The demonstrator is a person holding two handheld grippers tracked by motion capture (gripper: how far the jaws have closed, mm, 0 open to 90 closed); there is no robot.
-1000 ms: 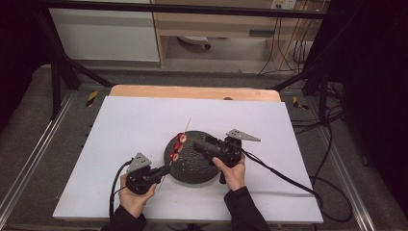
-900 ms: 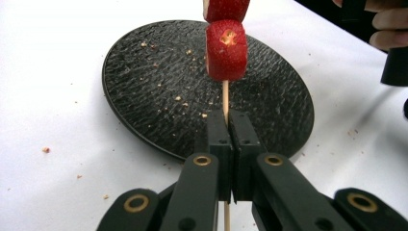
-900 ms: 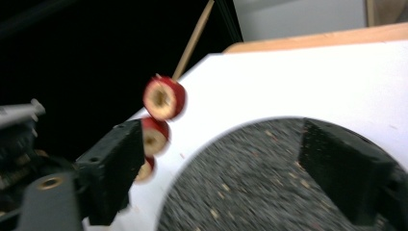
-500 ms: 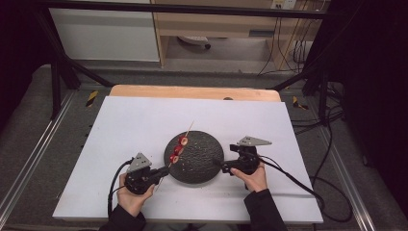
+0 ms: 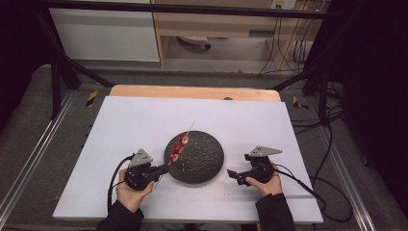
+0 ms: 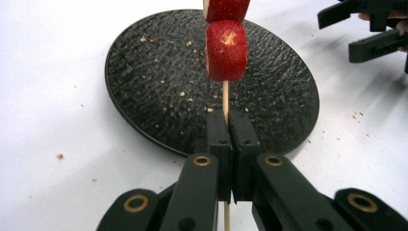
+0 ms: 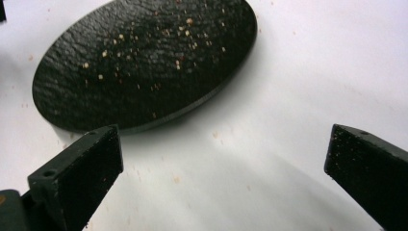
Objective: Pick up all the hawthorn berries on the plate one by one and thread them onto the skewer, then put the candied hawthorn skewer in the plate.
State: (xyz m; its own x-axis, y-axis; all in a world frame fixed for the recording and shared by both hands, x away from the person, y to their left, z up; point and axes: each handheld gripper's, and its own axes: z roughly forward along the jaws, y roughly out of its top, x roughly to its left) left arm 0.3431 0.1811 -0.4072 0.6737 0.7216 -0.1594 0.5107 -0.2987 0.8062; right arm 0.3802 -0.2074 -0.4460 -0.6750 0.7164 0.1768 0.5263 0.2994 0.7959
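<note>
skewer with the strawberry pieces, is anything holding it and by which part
The left gripper is shut on the skewer, on bare stick below the strawberry pieces.

The place looks like a robotics or data-recording lab rather than a home. A white sheet-covered wooden table (image 5: 144, 120) fills the middle of the high view, framed by black metal struts (image 5: 57, 72) at the upper left and right. Aluminium rails (image 5: 29, 159) run along the grey carpeted floor (image 5: 29, 110) on both sides. Black cables (image 5: 332, 144) trail at the right, and plain white and wooden cabinets (image 5: 211, 24) line the top edge.
</note>
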